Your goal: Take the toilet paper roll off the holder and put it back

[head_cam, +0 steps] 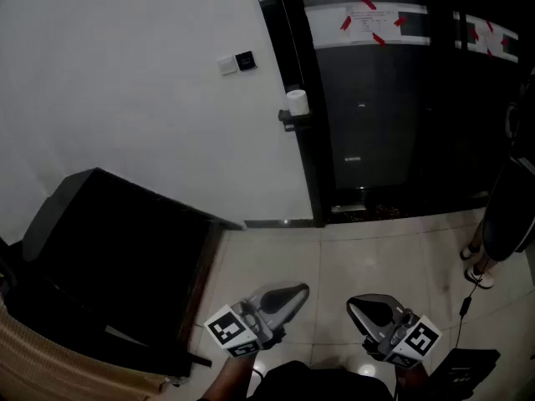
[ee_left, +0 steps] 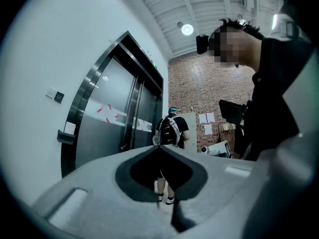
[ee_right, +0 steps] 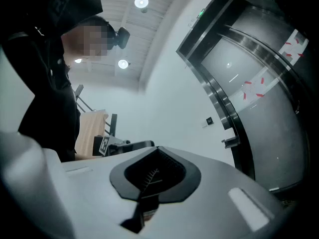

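Since the left hand-held gripper (head_cam: pixel 298 292) and right hand-held gripper (head_cam: pixel 355 307) are closed and empty, the person should first approach the toilet paper roll (head_cam: pixel 297 101). One must then open wide.

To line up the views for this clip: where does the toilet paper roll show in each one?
Head view: toilet paper roll upper middle, on its holder by the dark door frame.
Left gripper view: left side, mid-height, on the holder.
Right gripper view: only the holder shows clearly, right of centre; the roll cannot be told.
Shared landmark: black wall switch.
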Tool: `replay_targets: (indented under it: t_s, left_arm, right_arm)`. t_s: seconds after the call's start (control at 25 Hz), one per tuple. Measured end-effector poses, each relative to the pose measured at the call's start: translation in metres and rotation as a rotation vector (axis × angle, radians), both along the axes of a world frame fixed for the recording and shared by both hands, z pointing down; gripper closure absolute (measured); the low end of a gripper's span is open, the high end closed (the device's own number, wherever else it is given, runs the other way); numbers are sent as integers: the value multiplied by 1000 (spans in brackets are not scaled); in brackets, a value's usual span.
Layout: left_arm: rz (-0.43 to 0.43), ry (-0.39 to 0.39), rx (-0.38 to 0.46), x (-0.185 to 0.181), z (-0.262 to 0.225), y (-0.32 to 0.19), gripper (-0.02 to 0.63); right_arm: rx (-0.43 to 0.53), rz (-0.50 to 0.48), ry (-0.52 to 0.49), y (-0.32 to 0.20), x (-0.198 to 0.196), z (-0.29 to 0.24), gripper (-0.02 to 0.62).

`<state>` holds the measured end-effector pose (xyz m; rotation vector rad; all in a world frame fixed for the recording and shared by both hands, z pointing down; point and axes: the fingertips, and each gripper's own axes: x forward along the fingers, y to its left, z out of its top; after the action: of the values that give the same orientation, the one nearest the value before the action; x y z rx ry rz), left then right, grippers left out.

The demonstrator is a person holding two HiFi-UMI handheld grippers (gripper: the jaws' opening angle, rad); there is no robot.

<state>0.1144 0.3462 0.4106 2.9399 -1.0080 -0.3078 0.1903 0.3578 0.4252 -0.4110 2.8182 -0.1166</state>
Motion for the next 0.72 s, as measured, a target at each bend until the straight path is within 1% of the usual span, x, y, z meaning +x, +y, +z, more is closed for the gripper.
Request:
replay_targets:
  t_s: [0.16,0.36,0.52,0.72]
  left_arm:
    - [9,-49,34,6,-3,-7,611]
    - [-1,-49,42,-2,-1,-29,611]
    - [18,-25,46,-19,-6,-68,611]
    - [74,17,76,-47,-12,-139,611]
  right_arm:
    - [-5,2,10,-8,-2,3,597]
    - [1,-5,32,-28,-13,6,597]
    - [-7,25,50,-65,-28,2,597]
    - [-1,61,93,-136,-58,7,597]
